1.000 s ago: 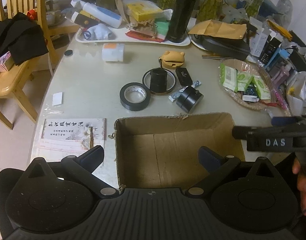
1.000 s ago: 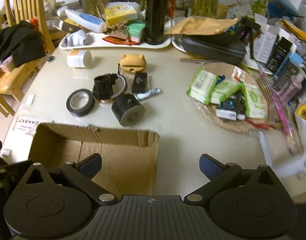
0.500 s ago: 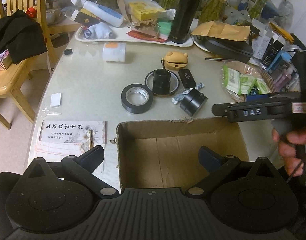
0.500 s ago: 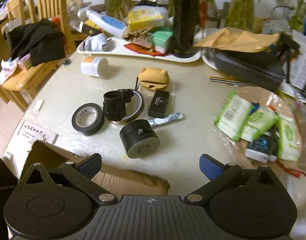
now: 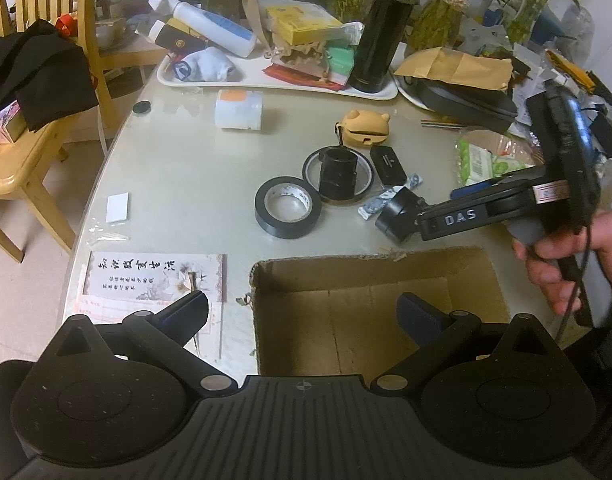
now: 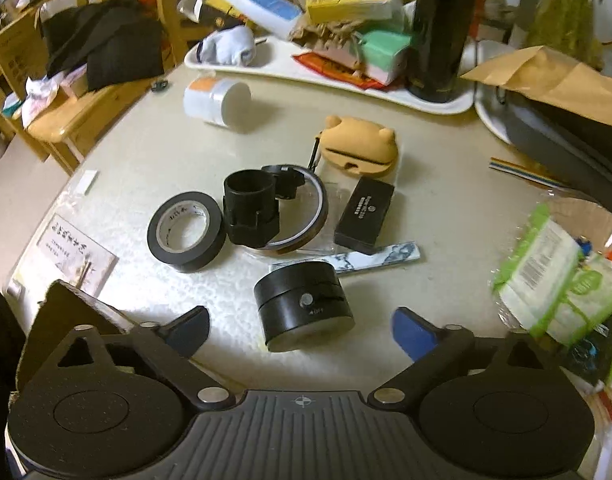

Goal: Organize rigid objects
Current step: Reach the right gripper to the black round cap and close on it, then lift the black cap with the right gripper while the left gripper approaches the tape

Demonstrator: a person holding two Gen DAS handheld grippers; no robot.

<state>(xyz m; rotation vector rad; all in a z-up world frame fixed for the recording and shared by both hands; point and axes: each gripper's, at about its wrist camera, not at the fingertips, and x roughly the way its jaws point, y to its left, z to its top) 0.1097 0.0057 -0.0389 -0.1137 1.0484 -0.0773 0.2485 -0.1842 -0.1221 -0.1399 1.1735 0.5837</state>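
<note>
An open cardboard box [image 5: 370, 264] sits at the table's near edge. My left gripper [image 5: 303, 306] hovers open over it with nothing between its fingers. Just beyond the box lies a black round cylinder [image 6: 303, 306] on its side. My right gripper [image 6: 299, 326] straddles it, jaws closing, a gap still showing on both sides. The left wrist view shows that cylinder [image 5: 396, 218] beside the right gripper's finger, with a hand on the handle. Behind lie a black tape roll [image 6: 185, 230], a black tube [image 6: 249, 208] on an amber ring, a small black box [image 6: 364, 214] and a yellow bear case [image 6: 360, 146].
A white jar [image 6: 215, 100] lies on its side further back. A white tray [image 5: 289, 82] with a black flask [image 5: 380, 28] stands at the rear. Green packets [image 6: 546, 272] fill a basket at the right. A wooden chair [image 5: 21, 168] stands left of the table.
My right gripper has come forward and down from over the box to the black cylinder, which now lies between its fingers. The left gripper has stayed where it was.
</note>
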